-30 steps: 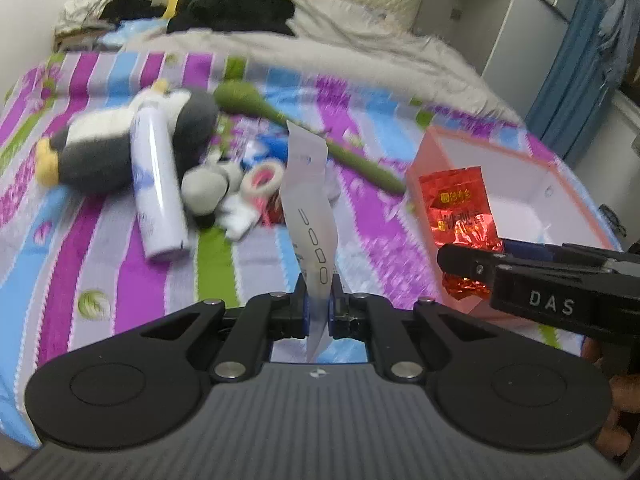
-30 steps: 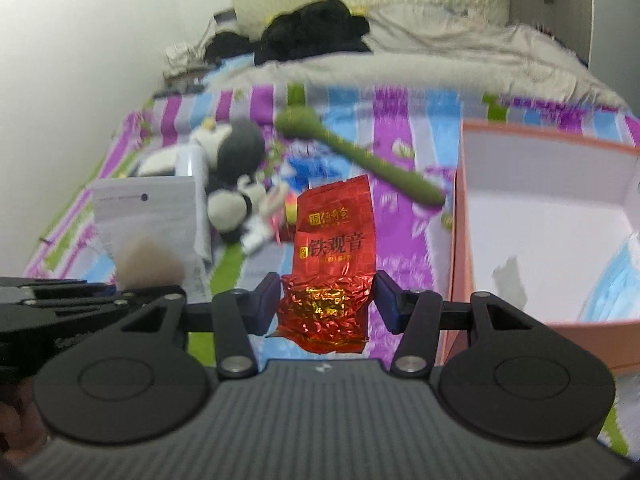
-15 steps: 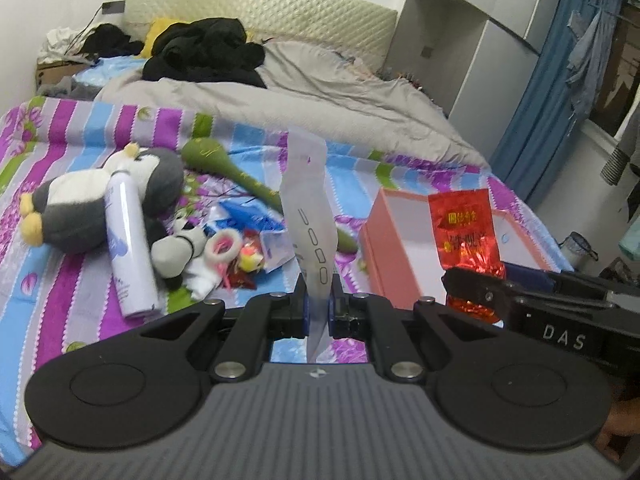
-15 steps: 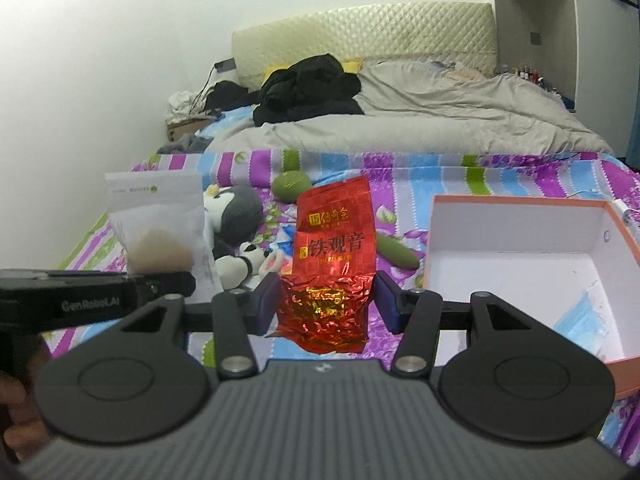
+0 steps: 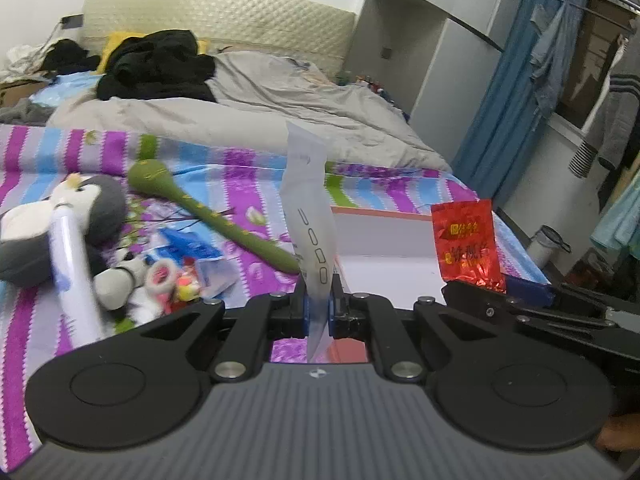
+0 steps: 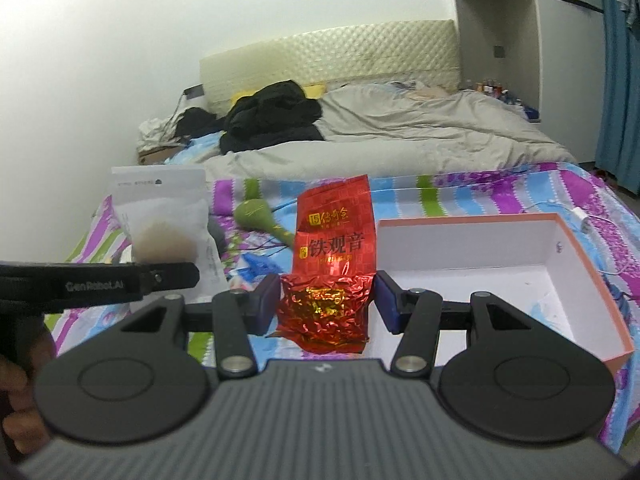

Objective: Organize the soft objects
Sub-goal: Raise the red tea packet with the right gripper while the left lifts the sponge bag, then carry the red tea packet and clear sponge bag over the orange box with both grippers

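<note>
While the orange-rimmed box (image 6: 500, 280) lies open on the bed (image 6: 500, 188) showing only its white floor, the right hand-held gripper (image 6: 327, 308) pinches a red tea packet (image 6: 332, 256) just beside it. The left hand-held gripper (image 5: 318, 312) clamps a white pouch (image 5: 310, 216) upright. A plush penguin (image 5: 60, 220), a spray can (image 5: 74, 276) and a green toy (image 5: 212, 216) lie left of the box.

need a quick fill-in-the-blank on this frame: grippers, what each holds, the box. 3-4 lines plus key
1. The right gripper is shut on a crinkled foil tea packet whose colour is ____.
2. The left gripper pinches a translucent white pouch, seen ____-on in its own camera.
3. The open box has an orange outside and a ____ inside.
4. The plush penguin lies on the ____ bedsheet.

Missing words: red; edge; white; striped
</note>
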Demonstrator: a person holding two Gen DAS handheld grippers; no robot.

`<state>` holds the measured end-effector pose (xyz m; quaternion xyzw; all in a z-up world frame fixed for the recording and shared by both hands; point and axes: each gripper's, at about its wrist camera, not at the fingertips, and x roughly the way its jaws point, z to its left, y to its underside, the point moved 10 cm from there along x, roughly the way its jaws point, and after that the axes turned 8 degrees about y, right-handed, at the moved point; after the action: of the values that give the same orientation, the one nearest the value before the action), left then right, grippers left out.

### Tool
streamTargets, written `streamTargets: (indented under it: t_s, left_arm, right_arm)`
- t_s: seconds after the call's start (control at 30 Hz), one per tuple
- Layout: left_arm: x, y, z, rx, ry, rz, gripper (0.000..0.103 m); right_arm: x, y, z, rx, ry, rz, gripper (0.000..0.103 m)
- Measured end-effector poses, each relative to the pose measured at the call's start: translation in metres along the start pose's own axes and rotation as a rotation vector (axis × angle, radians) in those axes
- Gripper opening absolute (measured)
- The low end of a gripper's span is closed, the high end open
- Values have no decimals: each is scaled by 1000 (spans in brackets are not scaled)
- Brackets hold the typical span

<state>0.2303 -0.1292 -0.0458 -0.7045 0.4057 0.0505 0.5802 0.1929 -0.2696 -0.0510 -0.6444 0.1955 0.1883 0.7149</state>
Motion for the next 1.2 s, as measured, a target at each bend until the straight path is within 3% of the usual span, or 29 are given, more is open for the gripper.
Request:
streamTargets:
  t_s: [0.2, 0.57, 0.9, 1.2]
  left_arm:
    - [41, -7, -32, 28, 46, 35, 10]
    - [157, 2, -86, 82, 143, 177, 10]
    - [261, 30, -103, 93, 175, 346, 10]
    - [302, 45, -103, 97, 175, 411, 10]
  right_arm:
    - [12, -2, -40, 38, 63, 11, 54]
    - [59, 16, -124, 121, 191, 98, 54]
    - [115, 49, -181, 192, 235, 237, 54]
    - [147, 72, -204, 221, 249, 325, 55]
